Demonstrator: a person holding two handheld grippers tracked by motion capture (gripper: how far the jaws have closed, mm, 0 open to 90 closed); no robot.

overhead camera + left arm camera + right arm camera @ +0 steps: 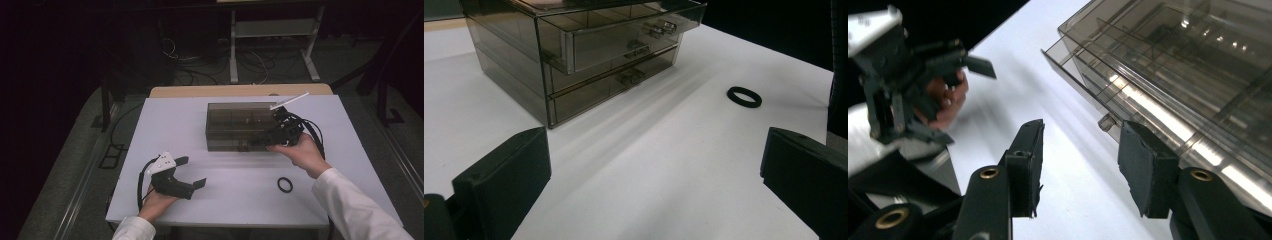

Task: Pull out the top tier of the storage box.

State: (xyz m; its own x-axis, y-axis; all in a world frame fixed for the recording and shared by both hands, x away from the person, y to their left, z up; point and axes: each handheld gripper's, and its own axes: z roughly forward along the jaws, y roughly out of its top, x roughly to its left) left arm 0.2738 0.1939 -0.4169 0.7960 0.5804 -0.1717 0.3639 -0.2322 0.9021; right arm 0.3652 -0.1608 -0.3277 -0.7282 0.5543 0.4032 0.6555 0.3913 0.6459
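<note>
A smoky see-through drawer box [239, 125] stands at the middle back of the white table [170, 125]. In the left gripper view its top drawer [624, 37] sticks out a little from the drawer box [514, 65]. My right gripper [257, 142] is at the box's front right corner, open with nothing between its jaws. In the right gripper view my right gripper [1080, 150] hangs just in front of the drawer box [1173, 65], near a small drawer knob [1105, 121]. My left gripper [192, 171] rests at the front left, open wide and empty. A black ring [285, 184] lies on the table front right.
In the left gripper view the black ring [744, 96] lies to the right of the box, beyond my left gripper [654, 160]. The other hand's gripper [923, 65] shows far off in the right gripper view. Behind the table are a metal desk frame [272, 45] and floor cables [200, 65].
</note>
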